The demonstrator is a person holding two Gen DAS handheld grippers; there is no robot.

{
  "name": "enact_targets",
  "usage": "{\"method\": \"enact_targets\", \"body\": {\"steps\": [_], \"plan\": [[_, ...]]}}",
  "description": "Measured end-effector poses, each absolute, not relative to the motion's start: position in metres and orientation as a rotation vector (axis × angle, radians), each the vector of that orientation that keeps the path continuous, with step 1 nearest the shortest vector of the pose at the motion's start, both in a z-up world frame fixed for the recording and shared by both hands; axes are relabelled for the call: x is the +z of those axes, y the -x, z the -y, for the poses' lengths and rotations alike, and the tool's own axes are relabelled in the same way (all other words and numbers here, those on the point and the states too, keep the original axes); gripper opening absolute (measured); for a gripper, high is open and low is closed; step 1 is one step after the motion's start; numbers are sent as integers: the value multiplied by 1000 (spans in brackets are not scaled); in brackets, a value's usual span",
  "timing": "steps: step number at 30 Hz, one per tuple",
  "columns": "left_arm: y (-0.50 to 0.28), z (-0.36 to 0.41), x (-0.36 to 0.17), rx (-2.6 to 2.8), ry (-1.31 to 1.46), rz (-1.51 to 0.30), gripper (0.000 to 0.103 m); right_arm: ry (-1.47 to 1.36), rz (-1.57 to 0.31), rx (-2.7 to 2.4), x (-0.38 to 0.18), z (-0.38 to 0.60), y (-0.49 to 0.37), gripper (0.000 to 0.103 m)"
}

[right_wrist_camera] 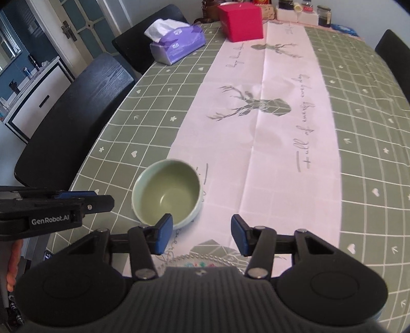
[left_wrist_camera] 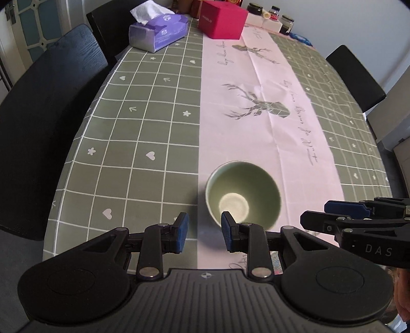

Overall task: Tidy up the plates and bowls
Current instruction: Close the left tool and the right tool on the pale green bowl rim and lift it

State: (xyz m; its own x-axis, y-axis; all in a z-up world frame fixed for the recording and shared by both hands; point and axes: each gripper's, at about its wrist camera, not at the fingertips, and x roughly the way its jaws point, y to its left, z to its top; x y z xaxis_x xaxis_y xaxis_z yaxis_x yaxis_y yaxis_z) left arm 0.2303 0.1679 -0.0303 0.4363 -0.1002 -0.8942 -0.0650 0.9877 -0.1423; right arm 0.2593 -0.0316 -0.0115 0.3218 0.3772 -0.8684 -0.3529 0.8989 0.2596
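The green bowl (left_wrist_camera: 243, 193) stands upright on the table (left_wrist_camera: 143, 123), mouth up, round and so with no long axis to speak of; its inside is bare glaze with nothing in it. It sits at the near end of the pale pink runner (left_wrist_camera: 246, 102), at the seam where the runner meets the green checked cloth.

The left gripper (left_wrist_camera: 205, 231) hangs just before the bowl with its blue-padded fingers (left_wrist_camera: 182, 230) apart and holding nothing; in its own view the right pad overlaps the bowl's near rim, though whether it touches cannot be told. The right gripper (right_wrist_camera: 201, 235) is beside the bowl on the runner side, its fingers (right_wrist_camera: 164, 234) wide apart and likewise clamped on nothing, the left pad in front of the bowl's rim. Just under it, a patterned plate (right_wrist_camera: 202, 260) shows only as a beaded edge with small coloured motifs.

Readable writing: "DAS" on the side of the right gripper as the left wrist view shows it, "GenRobot.AI" on the left gripper in the right wrist view. The runner carries grey stag prints and cursive script, one line ending in "full of".

Far off stand a purple tissue pack (left_wrist_camera: 157, 32) with a white tissue pulled up, a red box (left_wrist_camera: 221, 21), and dark-lidded jars (left_wrist_camera: 286, 25) whose contents cannot be made out
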Motion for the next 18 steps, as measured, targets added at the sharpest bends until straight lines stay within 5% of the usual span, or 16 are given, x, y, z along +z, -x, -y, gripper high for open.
{"method": "enact_targets", "body": {"steps": [12, 18], "plan": [[-270, -165, -68, -34, 187, -1189, 33, 9, -1267, 484, -58, 2, -300, 19], [-280, -159, -83, -50, 166, -1221, 27, -8, -1303, 493, -74, 2, -309, 16]]}}
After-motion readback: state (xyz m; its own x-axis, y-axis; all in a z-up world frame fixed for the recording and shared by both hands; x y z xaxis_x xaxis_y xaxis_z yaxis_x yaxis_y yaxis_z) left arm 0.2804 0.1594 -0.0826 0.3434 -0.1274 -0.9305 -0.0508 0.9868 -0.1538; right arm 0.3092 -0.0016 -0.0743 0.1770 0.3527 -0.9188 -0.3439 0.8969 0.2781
